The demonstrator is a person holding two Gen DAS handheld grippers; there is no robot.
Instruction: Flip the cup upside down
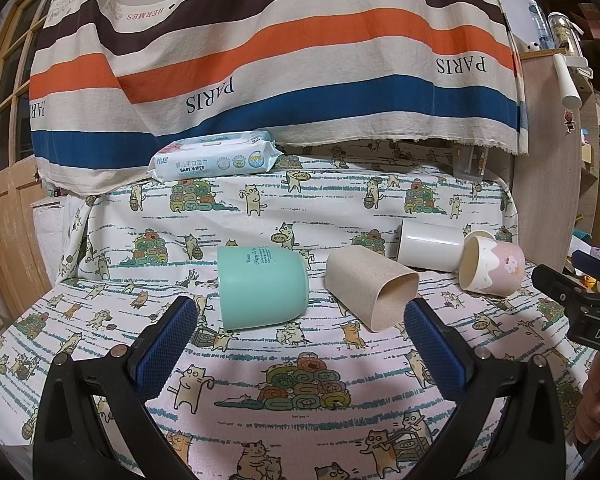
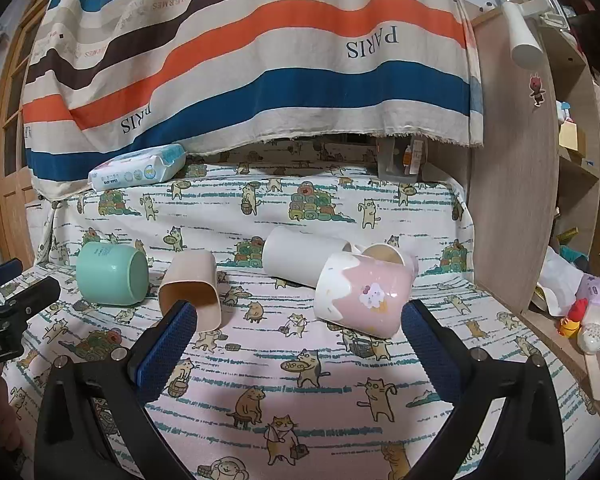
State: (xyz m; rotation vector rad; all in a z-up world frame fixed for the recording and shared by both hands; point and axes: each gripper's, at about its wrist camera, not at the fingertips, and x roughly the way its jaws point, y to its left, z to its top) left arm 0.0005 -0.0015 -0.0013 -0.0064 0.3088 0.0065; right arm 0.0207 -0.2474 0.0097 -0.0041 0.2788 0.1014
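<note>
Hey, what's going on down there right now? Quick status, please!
Left claw open, empty. Right claw open, empty. Four cups lie sideways: mint cup, beige cup, white cup, pink cup. Nothing blocking.

Mint-green cup [image 1: 262, 289], speckled beige cup [image 1: 370, 288], plain white cup [image 1: 430, 249], pink-and-white cup [image 2: 364, 294], all on a cartoon-cat tablecloth [image 1: 300, 412] under a striped orange, blue and brown curtain [image 1: 260, 40].

The striped cloth [image 1: 260, 52] hanging behind the bed carries "PARIS" twice in large dark letters and "HERMES" in small letters along its pale bands. The wipes pack [image 1: 214, 160] at the bed's far left edge reads "BABY WIPES" under Chinese characters. The green cup [image 1: 262, 288] bears small print, too fine to read. The right gripper [image 1: 580, 300] shows white letters "DAS".
</note>
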